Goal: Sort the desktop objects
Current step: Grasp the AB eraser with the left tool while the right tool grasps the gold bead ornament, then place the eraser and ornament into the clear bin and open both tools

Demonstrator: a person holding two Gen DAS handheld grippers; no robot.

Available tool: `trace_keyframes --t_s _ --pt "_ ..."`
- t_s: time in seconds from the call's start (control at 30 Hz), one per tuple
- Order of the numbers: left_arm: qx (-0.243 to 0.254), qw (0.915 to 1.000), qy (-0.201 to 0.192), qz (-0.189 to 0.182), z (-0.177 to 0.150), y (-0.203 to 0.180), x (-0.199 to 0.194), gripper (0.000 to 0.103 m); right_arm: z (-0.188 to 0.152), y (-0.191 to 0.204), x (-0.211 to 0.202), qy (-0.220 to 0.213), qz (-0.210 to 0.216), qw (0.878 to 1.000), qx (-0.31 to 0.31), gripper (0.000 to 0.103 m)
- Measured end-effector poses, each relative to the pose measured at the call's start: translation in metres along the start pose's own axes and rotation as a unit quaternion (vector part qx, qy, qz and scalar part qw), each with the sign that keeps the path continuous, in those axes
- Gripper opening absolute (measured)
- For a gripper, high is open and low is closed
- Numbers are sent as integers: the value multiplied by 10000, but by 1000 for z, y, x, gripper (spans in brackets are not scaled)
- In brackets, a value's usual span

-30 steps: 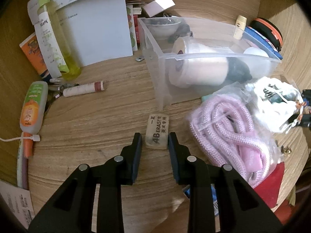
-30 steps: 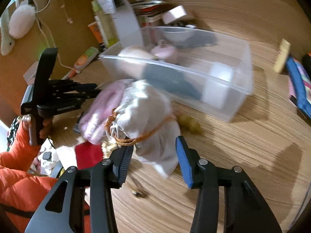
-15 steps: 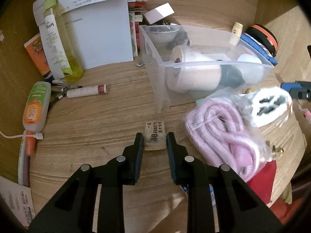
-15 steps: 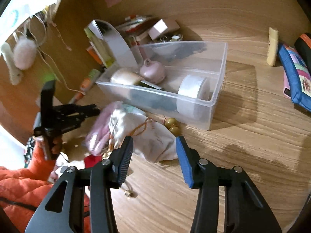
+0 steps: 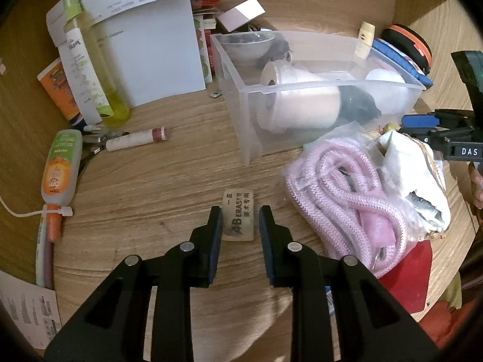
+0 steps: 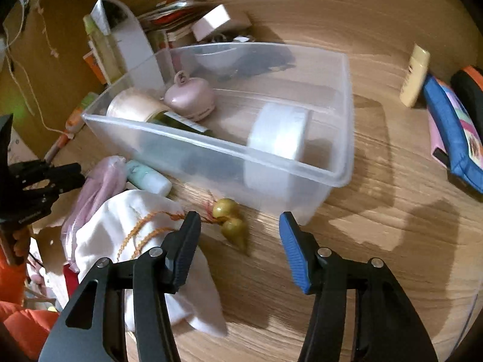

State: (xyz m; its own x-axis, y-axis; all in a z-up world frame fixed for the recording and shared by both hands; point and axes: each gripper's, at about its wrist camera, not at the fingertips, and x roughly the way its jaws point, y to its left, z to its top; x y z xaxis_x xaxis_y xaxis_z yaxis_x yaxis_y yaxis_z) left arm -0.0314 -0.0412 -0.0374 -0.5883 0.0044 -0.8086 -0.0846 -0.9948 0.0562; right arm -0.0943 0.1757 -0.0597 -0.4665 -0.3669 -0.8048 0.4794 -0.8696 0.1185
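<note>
Left tongs point(image 5: 240, 221) have closed around the worn beige eraser point(image 5: 239, 218).

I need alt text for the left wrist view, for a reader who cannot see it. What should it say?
The left tool straddles a beige eraser lying on a cluttered wooden desk, jaws nearly shut around it. Behind stands a clear plastic bin holding a tape roll; a bagged pink rope lies to the right.
</note>
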Motion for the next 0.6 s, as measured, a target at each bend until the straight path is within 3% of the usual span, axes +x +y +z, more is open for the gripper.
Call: trace_keyframes --t_s 0.07,0.2,0.23,0.33,0.6 --pt "3 10000 -18 74 2 -1 2 34 0 5 6 94 -21 9999 -75 40" --pt "25 9999 29 146 5 -2 12 35 4 13 15 179 -94 9995 -235 26" --pt "34 9999 57 152 5 -3 14 35 5 14 16 168 -97 9995 -251 18" --pt "34 9999 4 158 3 -3 14 23 2 18 14 109 -193 9992 -333 18" --pt "-224 9992 -322 -64 6 6 -9 23 2 15 -35 -529 -32 9984 -216 18"
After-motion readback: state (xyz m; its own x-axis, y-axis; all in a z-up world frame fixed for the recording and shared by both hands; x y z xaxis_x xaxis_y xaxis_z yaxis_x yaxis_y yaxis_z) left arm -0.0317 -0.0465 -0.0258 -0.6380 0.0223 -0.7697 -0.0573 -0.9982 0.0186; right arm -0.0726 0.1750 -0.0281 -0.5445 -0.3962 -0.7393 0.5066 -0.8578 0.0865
